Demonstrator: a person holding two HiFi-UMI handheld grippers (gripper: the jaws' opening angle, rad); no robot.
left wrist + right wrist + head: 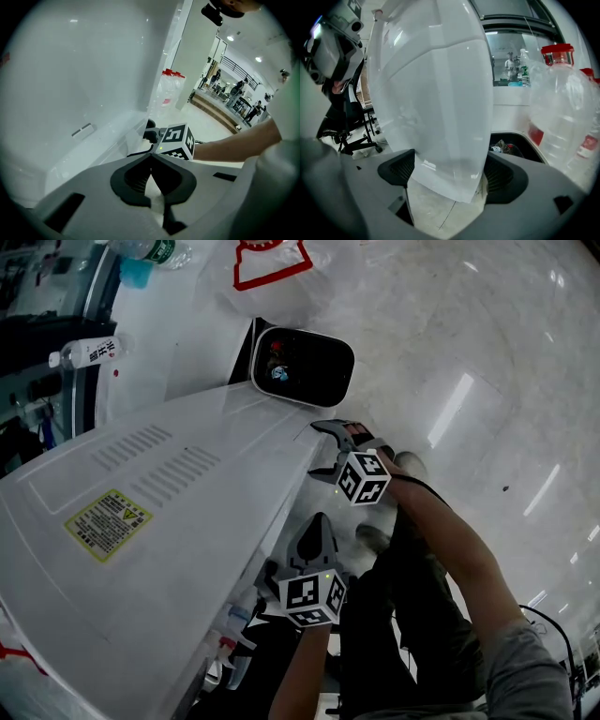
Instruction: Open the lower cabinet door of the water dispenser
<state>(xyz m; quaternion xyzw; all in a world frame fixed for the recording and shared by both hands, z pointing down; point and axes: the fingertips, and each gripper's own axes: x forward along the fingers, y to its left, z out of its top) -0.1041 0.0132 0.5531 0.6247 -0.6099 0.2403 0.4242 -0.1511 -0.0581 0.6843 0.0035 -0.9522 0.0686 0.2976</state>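
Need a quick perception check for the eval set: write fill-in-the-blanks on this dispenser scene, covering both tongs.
1. The left tongs are ___, with nothing between them.
2. The right tongs are clamped on a ___ panel.
3. The warning label on the water dispenser is ___.
4. The big water bottle has a ___ cap.

Missing words: shut; white; yellow; red.

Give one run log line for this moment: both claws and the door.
left claw: shut, empty | right claw: closed on cabinet door edge
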